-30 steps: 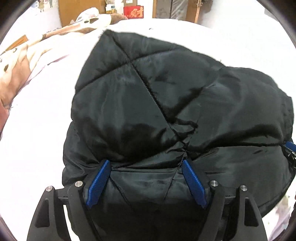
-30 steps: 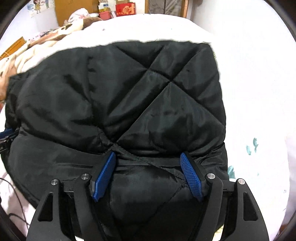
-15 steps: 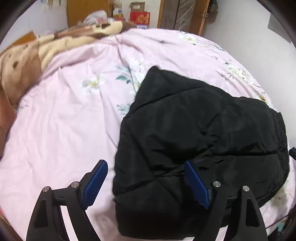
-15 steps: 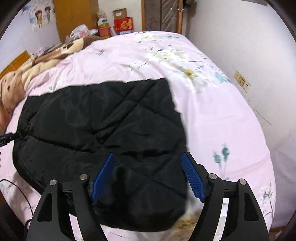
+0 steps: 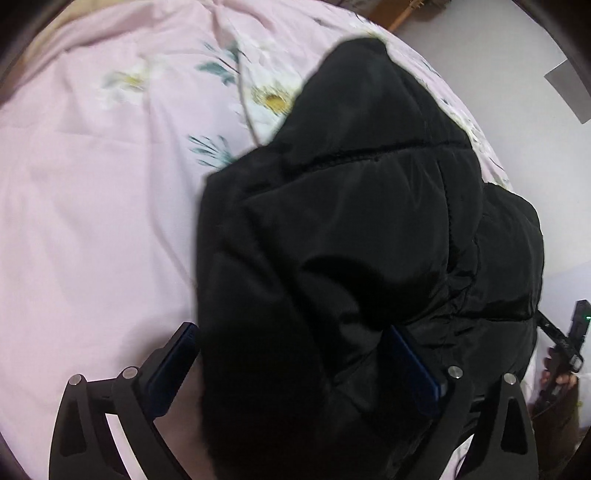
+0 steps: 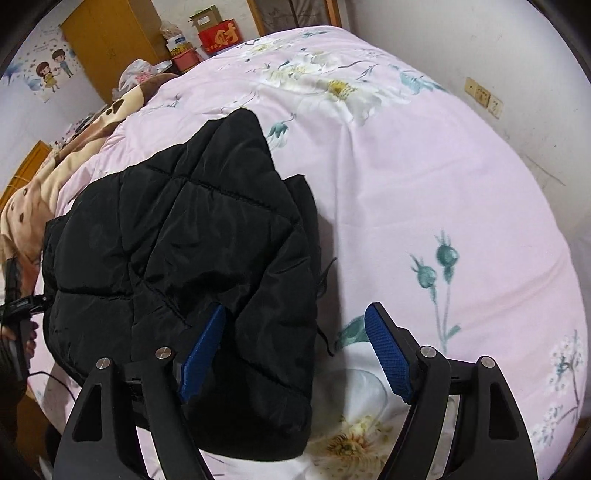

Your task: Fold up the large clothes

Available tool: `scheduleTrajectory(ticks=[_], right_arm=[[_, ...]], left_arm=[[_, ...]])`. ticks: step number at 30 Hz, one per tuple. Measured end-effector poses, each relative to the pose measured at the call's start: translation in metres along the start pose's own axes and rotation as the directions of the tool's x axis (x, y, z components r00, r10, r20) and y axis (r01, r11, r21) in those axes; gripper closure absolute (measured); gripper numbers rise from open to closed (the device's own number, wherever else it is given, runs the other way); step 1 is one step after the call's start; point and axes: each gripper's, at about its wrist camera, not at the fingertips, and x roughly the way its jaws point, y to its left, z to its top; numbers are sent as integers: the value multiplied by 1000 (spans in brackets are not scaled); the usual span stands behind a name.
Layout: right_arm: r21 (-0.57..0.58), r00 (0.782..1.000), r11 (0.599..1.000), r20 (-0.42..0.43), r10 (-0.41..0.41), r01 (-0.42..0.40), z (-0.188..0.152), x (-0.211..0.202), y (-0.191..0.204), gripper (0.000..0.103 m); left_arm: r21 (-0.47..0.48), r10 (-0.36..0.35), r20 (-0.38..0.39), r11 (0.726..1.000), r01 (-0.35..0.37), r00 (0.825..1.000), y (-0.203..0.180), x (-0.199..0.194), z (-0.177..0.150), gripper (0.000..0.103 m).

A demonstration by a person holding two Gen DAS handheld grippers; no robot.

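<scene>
Your left gripper (image 5: 291, 354) is opening, jaws wide, with the black jacket (image 5: 351, 240) bulging between them but unpinched. Your right gripper (image 6: 295, 347) is also spread wide: its left pad touches the jacket's edge, its right hangs over the pink floral bed (image 6: 424, 177). The jacket lies folded there. A red box (image 6: 220, 36) bears a gold character.

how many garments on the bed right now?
1: a black quilted jacket bunched on the pink floral bedspread, left of the right gripper. More could be hidden beneath.
</scene>
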Motion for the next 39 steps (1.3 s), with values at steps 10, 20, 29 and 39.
scheduleTrajectory(ticks=[10, 20, 29, 39], right_arm=[[13, 973, 977, -90, 211, -211, 21, 33, 0, 23], [70, 886, 923, -261, 384, -379, 33, 80, -9, 9], [99, 843, 888, -285, 457, -448, 31, 103, 4, 9], [91, 846, 882, -249, 471, -463, 22, 92, 13, 36]], left_arm=[[-40, -78, -55, 996, 75, 995, 15, 19, 8, 0], [-45, -126, -100, 992, 122, 987, 15, 39, 25, 0], [-47, -123, -129, 992, 118, 984, 15, 44, 39, 0], [-101, -229, -107, 971, 219, 967, 27, 34, 42, 26]])
